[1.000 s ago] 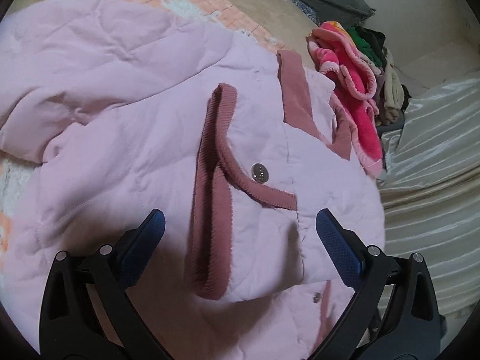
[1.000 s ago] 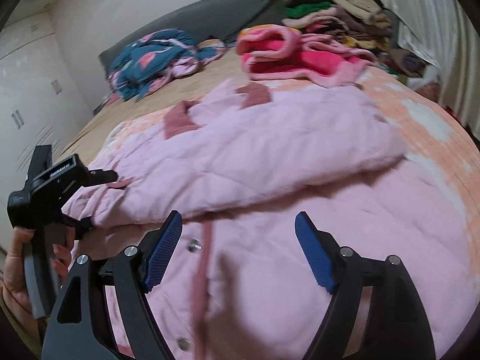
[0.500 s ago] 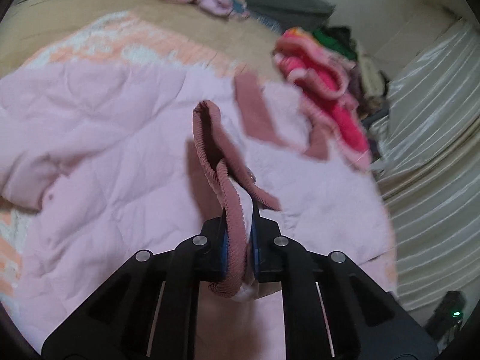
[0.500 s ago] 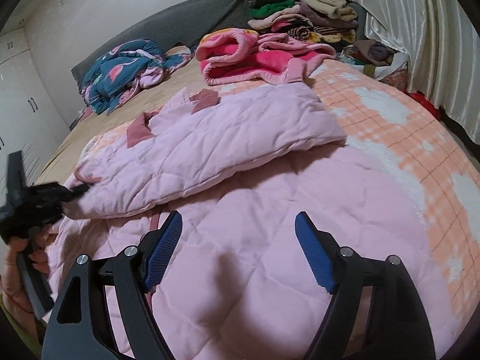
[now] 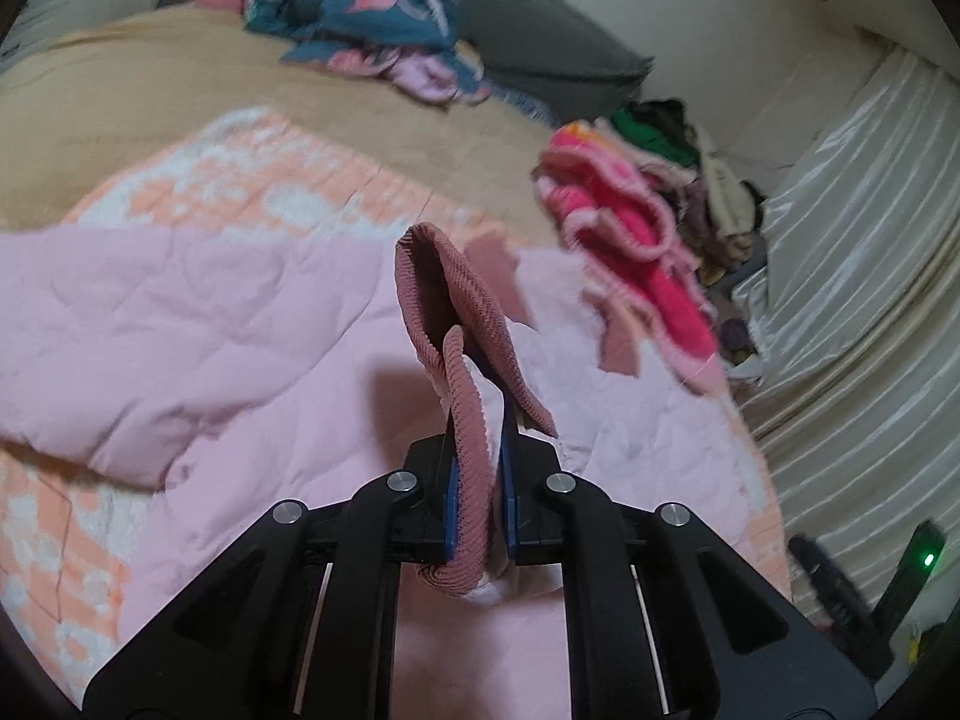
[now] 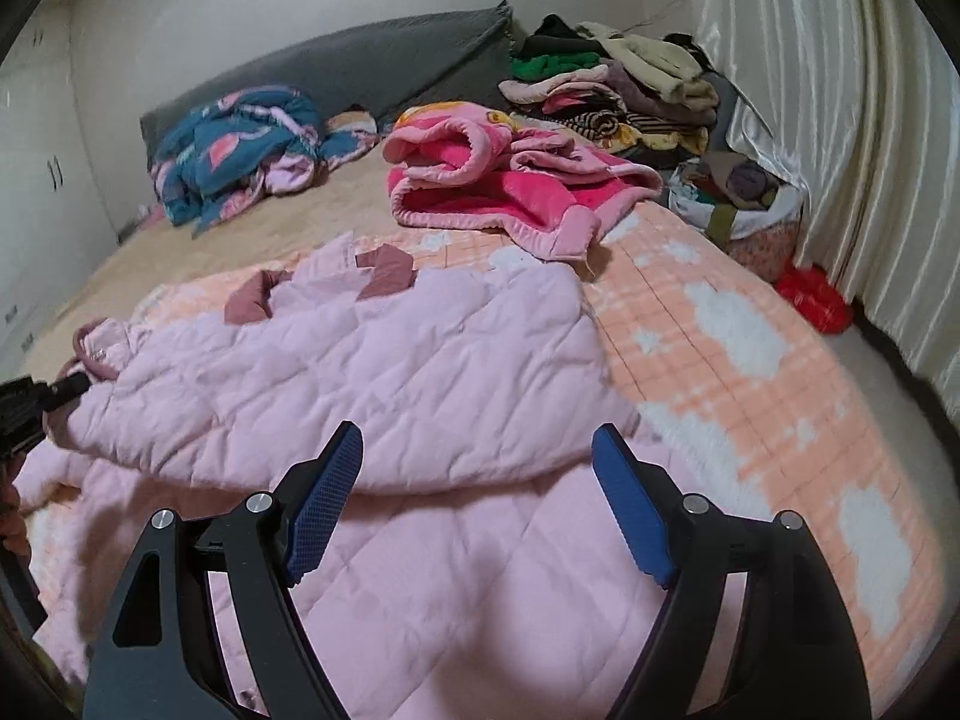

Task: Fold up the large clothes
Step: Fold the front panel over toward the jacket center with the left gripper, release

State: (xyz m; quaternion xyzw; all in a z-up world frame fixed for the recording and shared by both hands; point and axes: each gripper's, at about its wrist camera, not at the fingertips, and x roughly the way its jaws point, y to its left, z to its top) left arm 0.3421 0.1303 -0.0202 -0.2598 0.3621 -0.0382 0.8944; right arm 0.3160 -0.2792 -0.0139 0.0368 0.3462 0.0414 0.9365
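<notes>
A large pale pink quilted coat (image 6: pixel 372 372) with dusty-rose ribbed trim lies spread over the bed, one sleeve folded across its body. My left gripper (image 5: pixel 477 480) is shut on the ribbed rose cuff (image 5: pixel 462 372) and holds it lifted above the coat (image 5: pixel 180 348). In the right wrist view that gripper (image 6: pixel 36 402) shows at the far left edge, holding the cuff end (image 6: pixel 96 354). My right gripper (image 6: pixel 477 510) hovers open over the coat's lower part, nothing between its blue pads.
An orange-and-white checked blanket (image 6: pixel 750 360) covers the bed under the coat. A bright pink fleece garment (image 6: pixel 510 180), a blue patterned garment (image 6: pixel 234 144) and a stack of folded clothes (image 6: pixel 612 84) lie further back. Curtains (image 6: pixel 840 150) hang on the right.
My left gripper went from wide open over the cuff to shut on it, then lifted it. The right gripper moved up and right across the coat, still open.
</notes>
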